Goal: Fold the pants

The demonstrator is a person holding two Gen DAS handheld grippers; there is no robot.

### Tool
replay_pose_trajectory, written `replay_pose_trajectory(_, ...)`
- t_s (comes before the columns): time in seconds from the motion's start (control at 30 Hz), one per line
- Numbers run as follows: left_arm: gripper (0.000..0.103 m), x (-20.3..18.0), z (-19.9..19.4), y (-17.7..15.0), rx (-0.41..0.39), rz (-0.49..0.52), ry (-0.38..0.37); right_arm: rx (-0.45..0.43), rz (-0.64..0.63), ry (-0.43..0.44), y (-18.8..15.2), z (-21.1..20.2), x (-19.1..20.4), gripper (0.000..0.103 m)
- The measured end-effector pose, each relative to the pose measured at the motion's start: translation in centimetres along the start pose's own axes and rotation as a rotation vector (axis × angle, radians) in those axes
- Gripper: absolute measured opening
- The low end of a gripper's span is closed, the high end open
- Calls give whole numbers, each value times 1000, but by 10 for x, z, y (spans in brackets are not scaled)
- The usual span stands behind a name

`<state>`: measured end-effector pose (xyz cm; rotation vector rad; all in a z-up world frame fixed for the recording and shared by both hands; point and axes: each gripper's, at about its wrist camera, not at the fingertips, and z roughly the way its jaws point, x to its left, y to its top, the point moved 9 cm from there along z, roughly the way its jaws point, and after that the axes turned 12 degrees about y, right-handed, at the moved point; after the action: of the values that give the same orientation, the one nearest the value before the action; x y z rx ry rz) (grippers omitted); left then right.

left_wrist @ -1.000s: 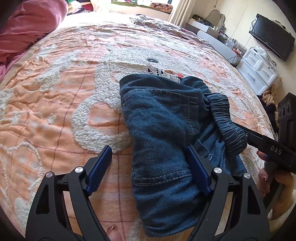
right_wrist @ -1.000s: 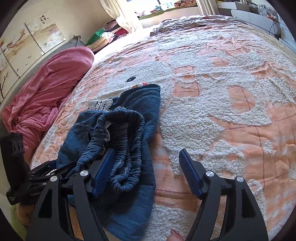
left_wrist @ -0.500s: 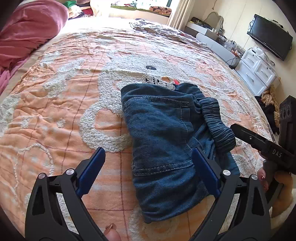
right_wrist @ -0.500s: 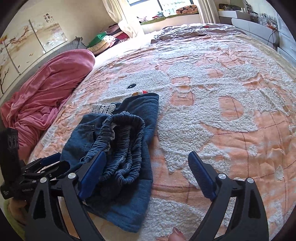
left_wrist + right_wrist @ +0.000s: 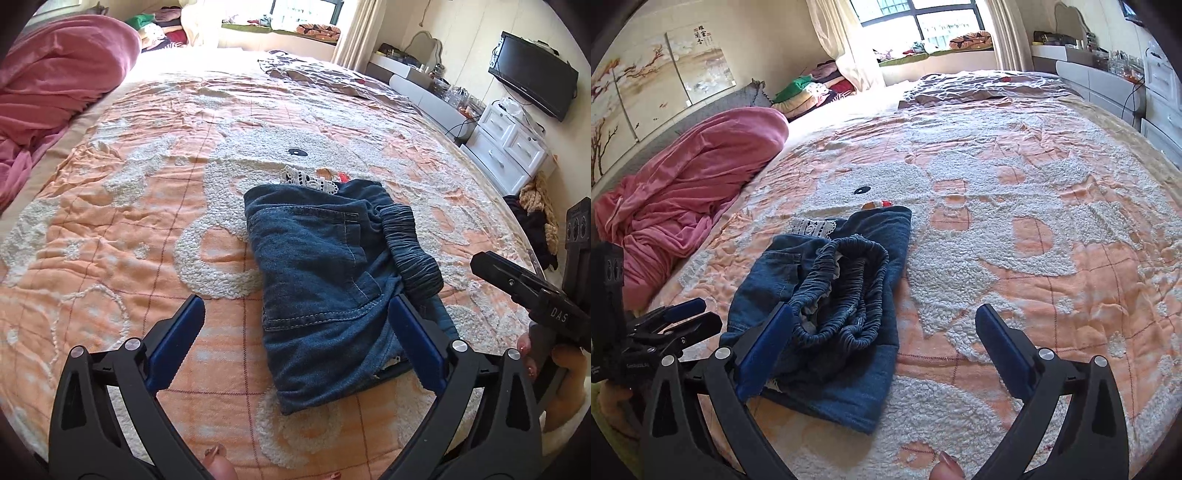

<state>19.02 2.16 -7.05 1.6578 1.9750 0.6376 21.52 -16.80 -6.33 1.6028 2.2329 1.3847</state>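
Observation:
The blue denim pants point(image 5: 317, 280) lie as a folded bundle on the orange and white bedspread point(image 5: 110, 221), with the gathered elastic waistband point(image 5: 410, 251) on their right side. My left gripper point(image 5: 295, 306) hovers above their near end, its jaws opening wide. The cloth shows in the gap below, untouched by the pads. In the right wrist view the pants point(image 5: 849, 295) lie to the left, waistband point(image 5: 849, 288) facing me. My right gripper point(image 5: 884, 310) hangs over their right edge, jaws opening, with nothing held. Each gripper shows at the edge of the other view: the right point(image 5: 480, 258), the left point(image 5: 694, 314).
A pink blanket point(image 5: 683, 184) is heaped along the left side of the bed. A grey quilt point(image 5: 332, 77) lies at the far end. White drawers point(image 5: 509, 147) and a wall television point(image 5: 532, 85) stand beyond the right edge. A hand point(image 5: 565, 369) grips the right tool.
Both grippers' jaws have spread wider, and both have lifted and drawn back from the pants. The pants lie still on the bed and look smaller in both views.

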Motion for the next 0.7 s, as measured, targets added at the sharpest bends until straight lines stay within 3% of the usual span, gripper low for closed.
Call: replay_pose_trajectory(0.7,94,4,-36,-41,-47,-12,39,-61,-115,13,-26,-45,54,98)
